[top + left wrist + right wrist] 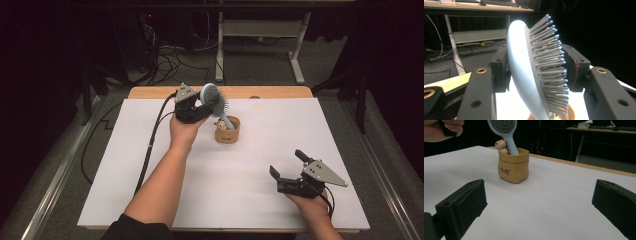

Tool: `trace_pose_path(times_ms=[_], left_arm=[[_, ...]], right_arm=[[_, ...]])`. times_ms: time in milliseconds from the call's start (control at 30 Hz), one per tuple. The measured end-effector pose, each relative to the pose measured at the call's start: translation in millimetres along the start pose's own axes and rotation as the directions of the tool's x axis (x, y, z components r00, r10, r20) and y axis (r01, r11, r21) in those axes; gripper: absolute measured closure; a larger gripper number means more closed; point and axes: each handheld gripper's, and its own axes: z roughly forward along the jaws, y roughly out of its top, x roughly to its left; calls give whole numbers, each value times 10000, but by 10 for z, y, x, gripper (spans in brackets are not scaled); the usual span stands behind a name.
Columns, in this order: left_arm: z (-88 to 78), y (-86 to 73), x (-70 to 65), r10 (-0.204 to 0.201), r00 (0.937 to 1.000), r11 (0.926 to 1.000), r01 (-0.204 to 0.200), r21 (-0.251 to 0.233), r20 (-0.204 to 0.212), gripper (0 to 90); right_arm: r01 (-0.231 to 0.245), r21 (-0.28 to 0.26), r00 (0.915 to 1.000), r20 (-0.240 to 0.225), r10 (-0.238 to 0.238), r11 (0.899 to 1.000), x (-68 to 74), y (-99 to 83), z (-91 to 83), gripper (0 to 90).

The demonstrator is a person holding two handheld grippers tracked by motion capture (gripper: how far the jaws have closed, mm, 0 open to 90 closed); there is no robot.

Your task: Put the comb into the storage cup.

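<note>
The left gripper (200, 107) is pinching the round head of a light blue hairbrush (216, 100), with one jaw on the smooth back and one on the bristle side. The brush stands tilted, and its handle goes down into a small tan pouch (227, 131) that sits on the white tabletop (150, 200) near the middle of the far edge. A tiny bear figure (501, 145) peeks out of the pouch right beside the handle. The right gripper (290, 170) rests near the front right corner, well apart from the pouch, with its jaws spread wide and nothing in them. It looks like the brush is either going in or coming out of the pouch, and I cannot tell which. A few things could go wrong here. The pouch is small and looks soft and light, and nothing is holding it down, so if the brush leans or gets pulled sideways, the pouch could tip over or slide. The handle could also bump the little bear and knock it out. The jaw on the bristle side presses on bendy pins, not a flat face, so the brush might slip or twist in the grip. If the handle sticks inside, the whole pouch could lift up with it.
</note>
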Motion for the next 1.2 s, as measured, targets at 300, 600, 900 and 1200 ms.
trace_pose_path(times_ms=[300,600,900,1200], left_arm=[[-26,-2,63,137,9998,9999,-138,-39,-169,433],[-56,-3,130,121,9995,9999,-123,-54,-275,396],[-78,-14,165,335,9986,9994,-335,23,-400,369],[-95,-14,172,381,9984,9992,-378,95,-410,341]], right_arm=[[-3,-14,10000,-8,3,10000,3,2,-1,0],[10,-2,10000,-1,-10,10000,-1,1,1,0],[39,16,10000,-6,-39,10000,6,2,8,0],[58,9,10000,-15,-58,10000,14,3,5,0]])
